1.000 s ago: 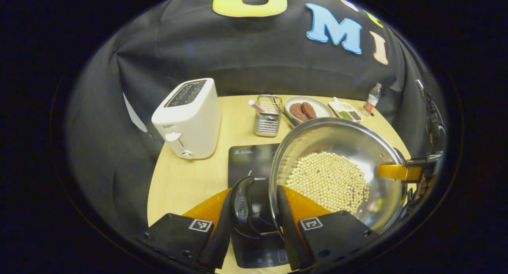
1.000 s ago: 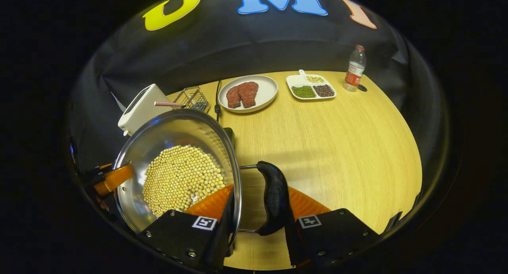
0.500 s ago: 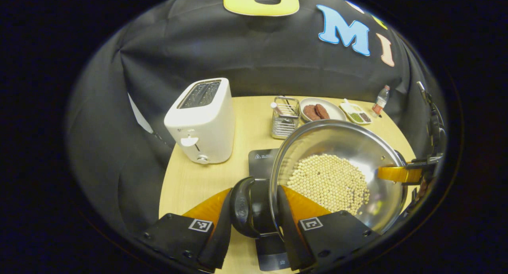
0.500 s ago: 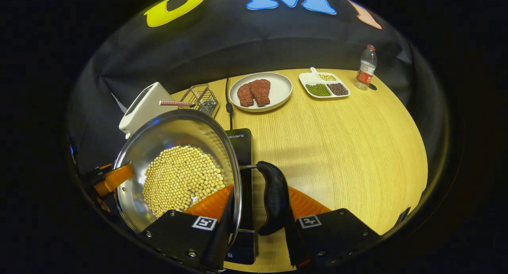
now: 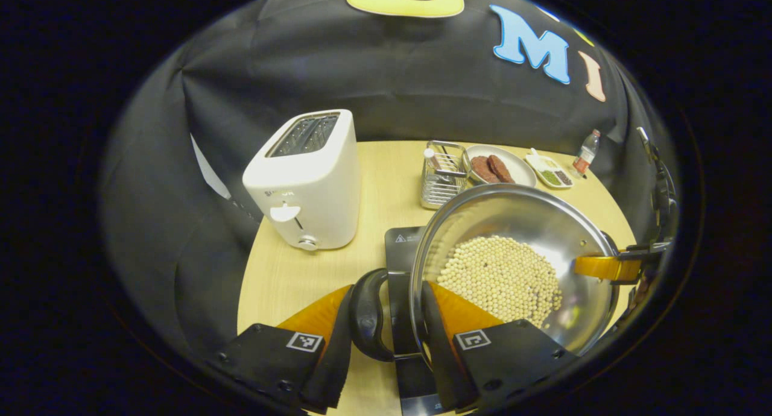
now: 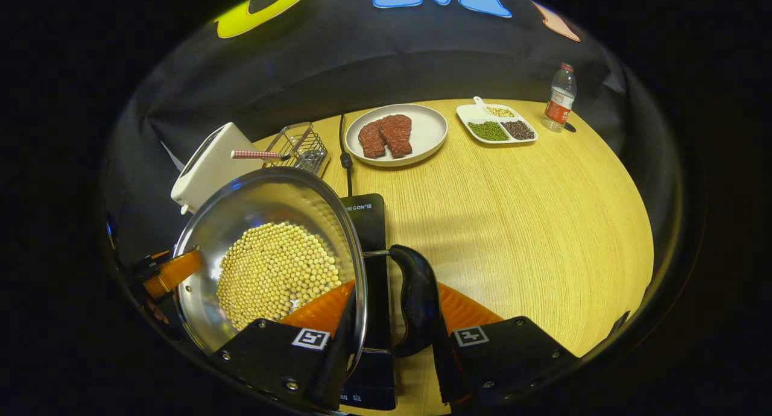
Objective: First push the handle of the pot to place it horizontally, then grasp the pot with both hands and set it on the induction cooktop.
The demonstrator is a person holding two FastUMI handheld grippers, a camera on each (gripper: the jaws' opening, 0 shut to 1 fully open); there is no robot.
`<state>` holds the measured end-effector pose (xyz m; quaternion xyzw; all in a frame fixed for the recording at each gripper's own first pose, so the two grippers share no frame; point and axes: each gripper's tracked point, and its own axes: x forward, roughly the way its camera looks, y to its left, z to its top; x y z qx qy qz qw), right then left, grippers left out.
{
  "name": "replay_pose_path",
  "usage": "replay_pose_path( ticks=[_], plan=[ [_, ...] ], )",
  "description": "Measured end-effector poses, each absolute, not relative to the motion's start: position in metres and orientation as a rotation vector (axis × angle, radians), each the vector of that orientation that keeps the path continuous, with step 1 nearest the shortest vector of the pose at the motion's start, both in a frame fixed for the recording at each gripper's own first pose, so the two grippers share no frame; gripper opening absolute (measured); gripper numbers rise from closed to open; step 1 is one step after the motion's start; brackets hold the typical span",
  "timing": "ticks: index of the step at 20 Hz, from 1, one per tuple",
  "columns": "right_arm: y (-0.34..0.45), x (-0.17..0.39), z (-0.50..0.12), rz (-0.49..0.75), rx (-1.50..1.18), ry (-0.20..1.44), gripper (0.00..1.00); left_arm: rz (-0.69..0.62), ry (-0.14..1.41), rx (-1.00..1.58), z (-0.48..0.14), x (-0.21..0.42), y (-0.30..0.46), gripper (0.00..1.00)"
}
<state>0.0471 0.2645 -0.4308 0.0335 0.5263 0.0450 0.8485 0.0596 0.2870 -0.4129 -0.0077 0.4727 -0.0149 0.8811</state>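
In the left gripper view, your left hand-held gripper (image 5: pixel 386 337) at the bottom centre is closed on the black loop handle (image 5: pixel 369 313) of the shiny steel pot of pale beans (image 5: pixel 512 265), one finger outside the handle, the other inside the rim. The pot sits in the lower right of the frame, held above the black flat induction cooktop (image 5: pixel 404 253). Compared with a second ago, less of the cooktop shows beneath the pot, and the white toaster (image 5: pixel 304 181) at centre left looms larger. That suggests you are carrying the pot over its target, so lowering comes next.

In the right gripper view, your right hand-held gripper (image 6: pixel 392 343) at the bottom centre clamps the opposite black handle (image 6: pixel 416 301), with the pot (image 6: pixel 271 259) at lower left. The cooktop (image 6: pixel 371 223), barely visible a second ago, now lies directly beneath the rim. Keep both grips level on the pale wooden worktop (image 6: pixel 531 223) side, or the beans may slide.
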Motion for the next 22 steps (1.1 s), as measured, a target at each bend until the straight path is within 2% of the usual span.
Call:
replay_pose_path(
  ticks=[1,2,5,6,7,9,10,11,12,13,14,16,17,19,21,22],
  plan=[
    [0.264,0.048,-0.433,0.093,0.072,1.109,0.54,-0.033,0.986,-0.016,-0.416,0.062,0.287,0.65],
    [0.265,0.050,-0.434,0.093,0.073,1.108,0.60,-0.035,0.985,-0.016,-0.418,0.062,0.288,0.65],
    [0.265,0.051,-0.438,0.090,0.077,1.111,0.60,-0.038,0.987,-0.018,-0.423,0.065,0.288,0.63],
    [0.265,0.051,-0.438,0.088,0.080,1.105,0.54,-0.040,0.983,-0.017,-0.425,0.064,0.289,0.63],
    [0.266,0.053,-0.439,0.088,0.079,1.102,0.60,-0.042,0.981,-0.017,-0.425,0.065,0.289,0.63],
    [0.265,0.055,-0.441,0.097,0.082,1.094,0.60,-0.036,0.972,-0.026,-0.426,0.064,0.291,0.65],
    [0.266,0.055,-0.444,0.103,0.091,1.094,0.55,-0.031,0.969,-0.035,-0.428,0.065,0.292,0.65],
    [0.267,0.055,-0.441,0.114,0.103,1.086,0.60,-0.020,0.967,-0.047,-0.429,0.061,0.294,0.70],
    [0.269,0.057,-0.441,0.119,0.098,1.075,0.60,-0.014,0.960,-0.052,-0.430,0.061,0.294,0.65],
    [0.268,0.057,-0.442,0.127,0.090,1.078,0.65,-0.010,0.947,-0.048,-0.424,0.060,0.294,0.71],
    [0.269,0.057,-0.441,0.136,0.082,1.074,0.60,-0.008,0.934,-0.039,-0.421,0.063,0.294,0.71],
    [0.266,0.059,-0.435,0.143,0.057,1.044,0.67,0.002,0.891,-0.028,-0.407,0.070,0.296,0.72],
    [0.263,0.062,-0.429,0.145,0.050,1.021,0.76,0.010,0.870,-0.031,-0.399,0.071,0.297,0.73],
    [0.257,0.066,-0.411,0.151,0.051,0.972,0.82,0.033,0.830,-0.037,-0.382,0.073,0.298,0.81],
    [0.246,0.071,-0.384,0.168,0.052,0.903,0.82,0.052,0.770,-0.040,-0.356,0.072,0.295,0.79],
    [0.238,0.073,-0.371,0.165,0.038,0.866,0.82,0.063,0.740,-0.046,-0.340,0.070,0.288,0.82]
  ],
)
